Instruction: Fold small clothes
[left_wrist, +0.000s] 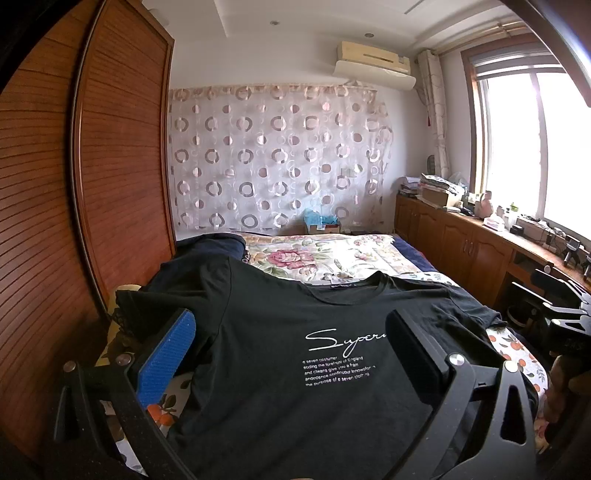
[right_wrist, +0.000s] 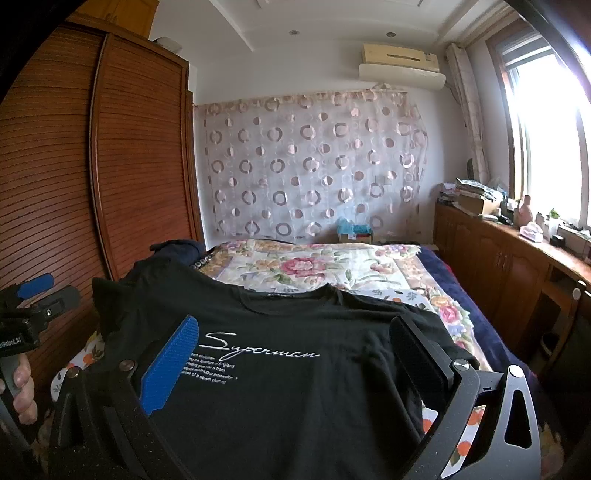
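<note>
A black T-shirt fills the lower centre of both wrist views, spread front-up on a bed with a floral quilt. Its long axis runs from the bottom edge of the frame up toward the middle, with the round neckline at the far end, pointing to the circle-patterned curtain on the back wall, and the hem nearest the cameras, out of sight beneath the grippers. One short sleeve reaches toward the right of the frame, the other toward the left beside the slatted wooden wardrobe. The cloth is plain black with light wrinkles; white script reading "Superman" crosses the chest, with several lines of small white print under it.

The left gripper hovers over the shirt's lower half, fingers spread wide with nothing between them: a blue ribbed pad at the lower left, a black finger at the lower right. The right gripper is likewise released and empty above the shirt.

At the head of the bed, mid-frame, a small cardboard box holds something blue; what it is cannot be told.
</note>
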